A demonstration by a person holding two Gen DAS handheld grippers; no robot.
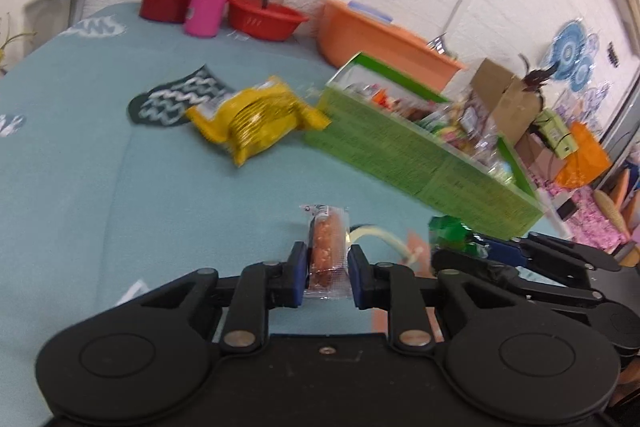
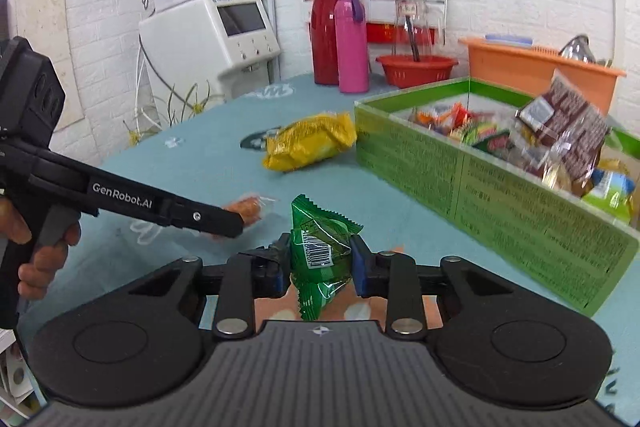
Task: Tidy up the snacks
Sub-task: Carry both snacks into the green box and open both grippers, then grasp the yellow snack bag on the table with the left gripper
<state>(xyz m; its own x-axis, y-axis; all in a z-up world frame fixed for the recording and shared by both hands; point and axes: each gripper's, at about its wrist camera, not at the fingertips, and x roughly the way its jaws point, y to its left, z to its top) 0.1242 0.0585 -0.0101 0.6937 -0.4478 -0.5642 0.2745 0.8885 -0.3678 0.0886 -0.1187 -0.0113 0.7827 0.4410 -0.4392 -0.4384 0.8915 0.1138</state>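
Observation:
A clear-wrapped sausage snack (image 1: 325,247) lies on the teal tablecloth (image 1: 100,167) between the jaws of my left gripper (image 1: 328,263). The pads stand at the wrapper's edges without squeezing it. In the right wrist view the same snack (image 2: 246,209) shows at the left gripper's (image 2: 236,223) tip. My right gripper (image 2: 320,259) is shut on a green foil packet (image 2: 318,247), held upright just above the cloth; it shows beside the left one too (image 1: 448,231). A yellow snack bag (image 1: 260,115) (image 2: 310,145) lies farther back. The green box (image 1: 400,155) (image 2: 500,187) to the right holds several snacks.
At the table's back stand a red jug (image 2: 328,35), a pink bottle (image 2: 351,47), a red basin (image 2: 416,69) and an orange tub (image 2: 532,67). A white appliance (image 2: 224,31) stands off the far left. A hand (image 2: 44,247) grips the left tool's handle.

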